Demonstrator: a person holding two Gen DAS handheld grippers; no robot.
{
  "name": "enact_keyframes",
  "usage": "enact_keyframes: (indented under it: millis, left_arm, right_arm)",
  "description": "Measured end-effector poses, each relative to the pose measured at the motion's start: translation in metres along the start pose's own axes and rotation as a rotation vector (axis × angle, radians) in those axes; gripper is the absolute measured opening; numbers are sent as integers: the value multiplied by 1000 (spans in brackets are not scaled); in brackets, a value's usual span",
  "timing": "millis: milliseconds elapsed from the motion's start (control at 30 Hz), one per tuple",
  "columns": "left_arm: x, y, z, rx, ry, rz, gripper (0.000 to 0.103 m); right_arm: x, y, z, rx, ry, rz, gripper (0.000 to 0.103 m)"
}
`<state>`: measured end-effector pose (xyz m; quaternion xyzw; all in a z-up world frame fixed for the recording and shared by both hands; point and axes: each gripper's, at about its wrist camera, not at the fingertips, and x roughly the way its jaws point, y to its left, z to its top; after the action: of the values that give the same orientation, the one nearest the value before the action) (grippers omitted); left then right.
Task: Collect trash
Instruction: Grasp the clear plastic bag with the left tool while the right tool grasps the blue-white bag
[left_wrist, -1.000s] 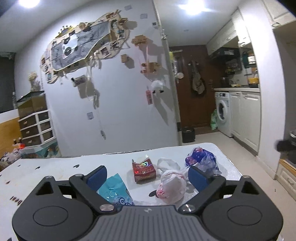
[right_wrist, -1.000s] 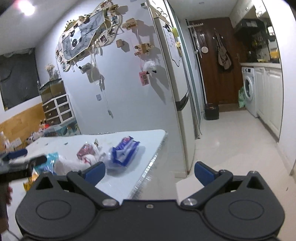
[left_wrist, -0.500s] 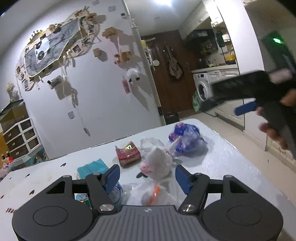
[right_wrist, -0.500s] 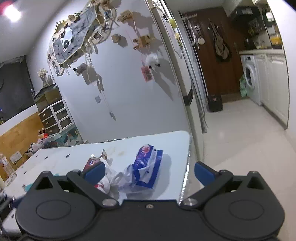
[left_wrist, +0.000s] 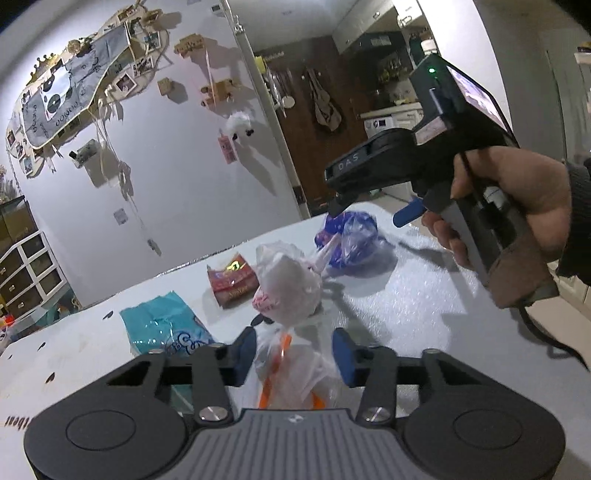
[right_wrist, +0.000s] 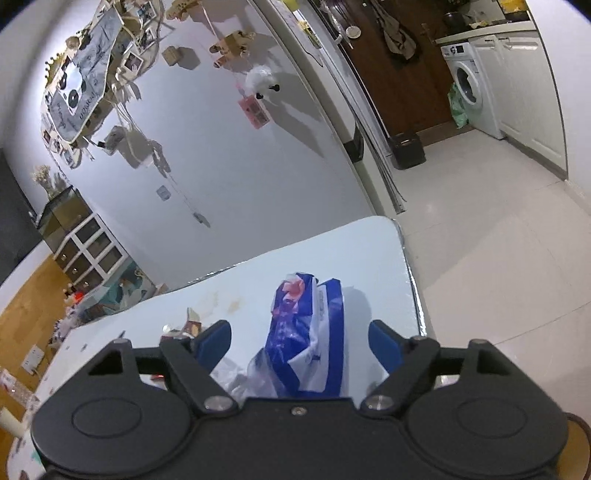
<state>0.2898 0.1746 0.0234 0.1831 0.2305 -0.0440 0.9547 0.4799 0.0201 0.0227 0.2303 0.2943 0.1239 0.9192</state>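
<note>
Both claws closing over trash on the table.
We saw the left claw (left_wrist: 293, 350) narrowing around a clear bag (left_wrist: 295, 365); our right claw (right_wrist: 299, 341), apart, straddled the blue bag (right_wrist: 306, 332) near the table's (right_wrist: 373, 251) far corner.

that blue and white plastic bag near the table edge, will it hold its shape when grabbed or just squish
Likely squishes: the blue and white bag looks like thin, crumpled film. Probably light. The right tool, closing around it, may pinch only a slippery fold.

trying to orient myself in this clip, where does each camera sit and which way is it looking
Left wrist: on the left gripper, looking down over the table at a clear bag with orange between its closing jaws; right gripper and hand in view.
Right wrist: on the right gripper, closing around the blue bag.
Shared: blue bag, table.
</note>
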Motion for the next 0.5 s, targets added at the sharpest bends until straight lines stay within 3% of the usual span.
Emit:
enact_keyframes:
  millis: [200,267,500]
  left_arm:
    - [2,4,-3,-2,23,21,35]
    - [4,8,-4,-9,38,34,31]
    - [1,19,-8,-27,55,64,24]
  right_arm:
    - [9,3,-9,-14,34,-26,78]
    - [8,3,-13,-33,40,-22,68]
    - [-9,5,-22,-150,102,11,45]
